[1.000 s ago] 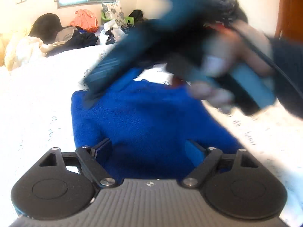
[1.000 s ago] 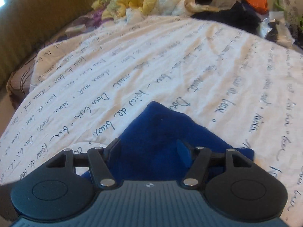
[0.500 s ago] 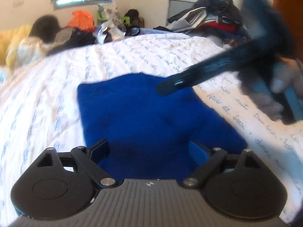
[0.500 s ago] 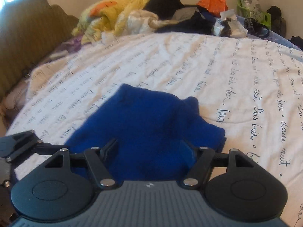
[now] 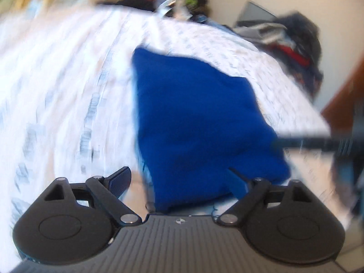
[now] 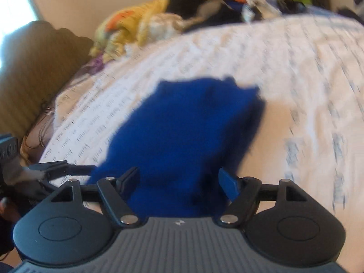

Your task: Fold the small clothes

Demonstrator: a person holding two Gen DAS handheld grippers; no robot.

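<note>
1. Blue garment [image 5: 195,122] lies folded on the white bedsheet [image 5: 68,104], which has dark script print. Both views are motion-blurred, so the fabric's edges are soft.
2. Left gripper [image 5: 182,182]: jaws stand wide. Left fingertip sits over bare sheet just beside the garment's near-left edge, right fingertip over the blue cloth near its near-right corner. Pads don't press on anything; nothing is held.
3. Right gripper [image 6: 179,179]: jaws are opening, w/ the garment's [image 6: 182,132] near end seen between the 2 fingers. Pads don't look clamped on the cloth; can't tell if the tips touch it.
4. In the left wrist view the right gripper's finger shows as a dark blurred bar at the right edge, near the garment's right corner. Touching or apart: can't tell.
5. In the right wrist view the left gripper's [image 6: 59,167] dark fingertips show at lower left, just beside the garment's left edge, w/ a person's hand [image 6: 20,182] behind it.
6. Garment shape: roughly 4-sided, narrower at the far end, thicker at the near end where layers stack.
7. Far side of the bed: heap of clothes [image 6: 145,22] in yellow, orange & black against the wall. Brown headboard [image 6: 34,72] at left in the right wrist view.
8. Another dark clothes pile [image 5: 293,43] sits past the bed's right corner in the left wrist view.
</note>
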